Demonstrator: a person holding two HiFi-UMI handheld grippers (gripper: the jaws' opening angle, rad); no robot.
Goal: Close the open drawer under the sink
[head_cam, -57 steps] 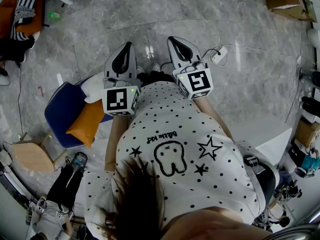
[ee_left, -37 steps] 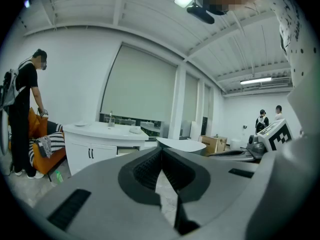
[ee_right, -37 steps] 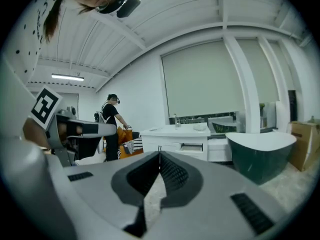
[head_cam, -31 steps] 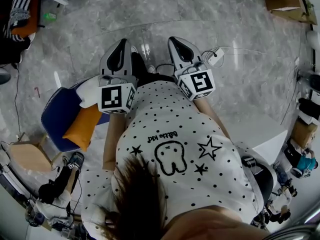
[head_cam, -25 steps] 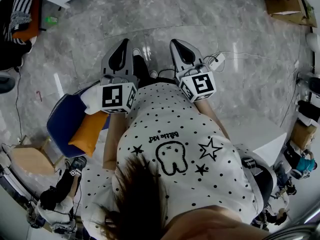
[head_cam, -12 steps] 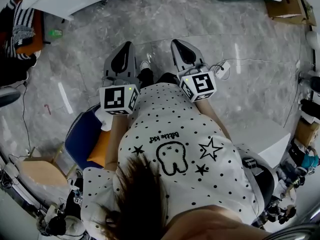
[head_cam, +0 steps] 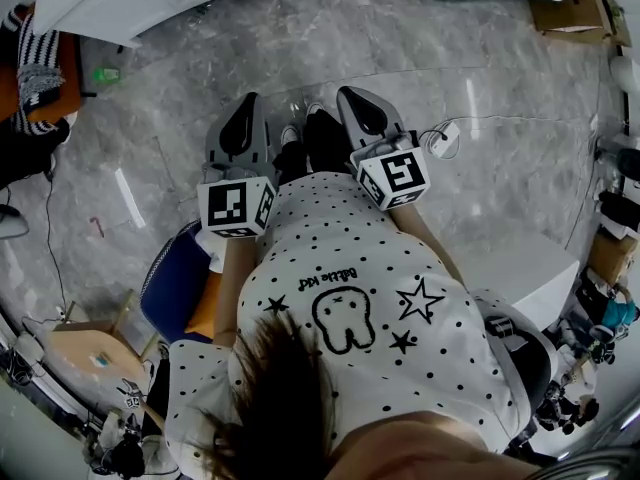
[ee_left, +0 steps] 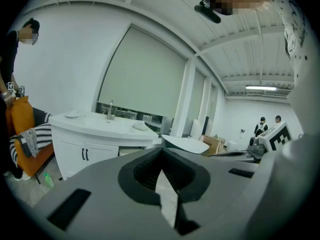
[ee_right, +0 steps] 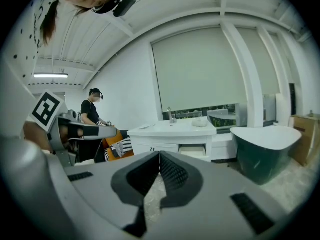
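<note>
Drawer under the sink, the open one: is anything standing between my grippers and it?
Nothing visible does. In the right gripper view the open drawer shows unblocked beyond the shut right gripper; the green tub stands to its right. The head view shows only bare floor ahead of the left gripper.

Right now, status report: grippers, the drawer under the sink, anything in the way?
Left gripper shut, empty; right gripper shut, empty. Drawer open, not yet reached. No obstacle seen ahead.

Shut, empty tongs [ee_left: 161,154] before white sink cabinet [ee_left: 87,146]
</note>
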